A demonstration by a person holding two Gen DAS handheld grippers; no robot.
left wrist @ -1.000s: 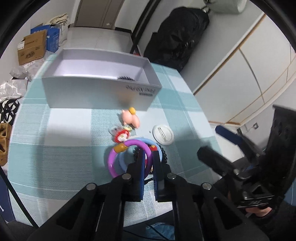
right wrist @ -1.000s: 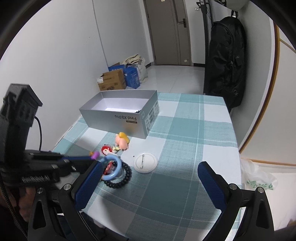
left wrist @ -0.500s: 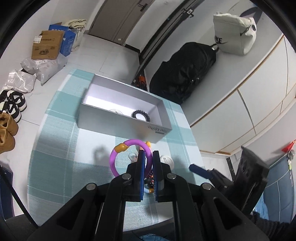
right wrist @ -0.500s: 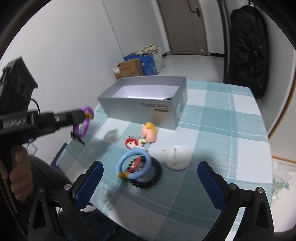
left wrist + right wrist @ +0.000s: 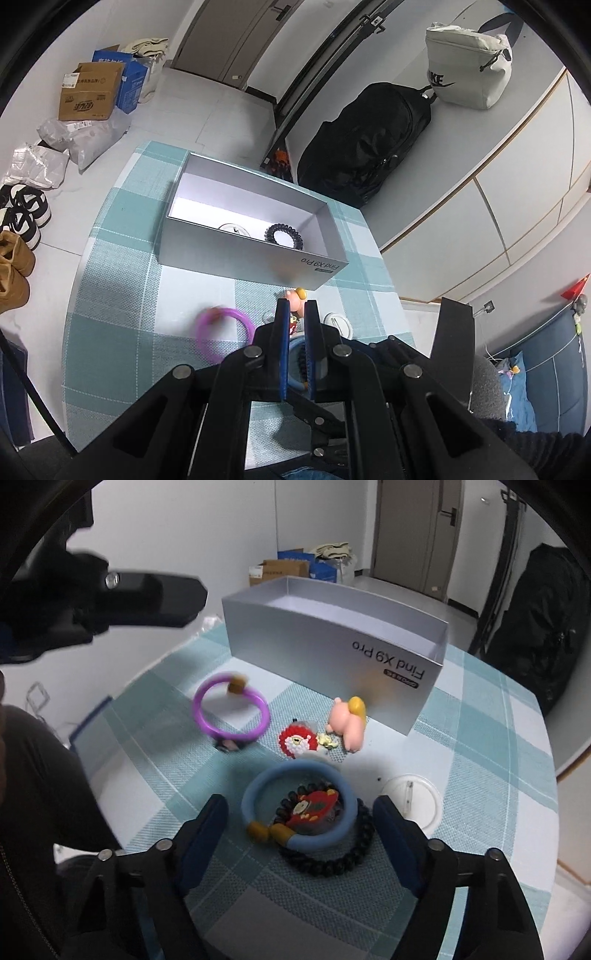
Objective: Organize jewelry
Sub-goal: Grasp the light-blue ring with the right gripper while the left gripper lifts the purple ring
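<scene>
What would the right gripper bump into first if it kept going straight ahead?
Most likely the blue bracelet, which lies between the right gripper's open fingers, on top of the black bead bracelet with a small red charm inside its ring. Depth is hard to judge here, so the beads might touch first.

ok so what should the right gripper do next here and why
Probably lower and close on the blue rubber bracelet. The right gripper is open with its pads either side of that ring, not touching it, and its jaws have just been closing. The grey cardboard box is open ahead.
</scene>
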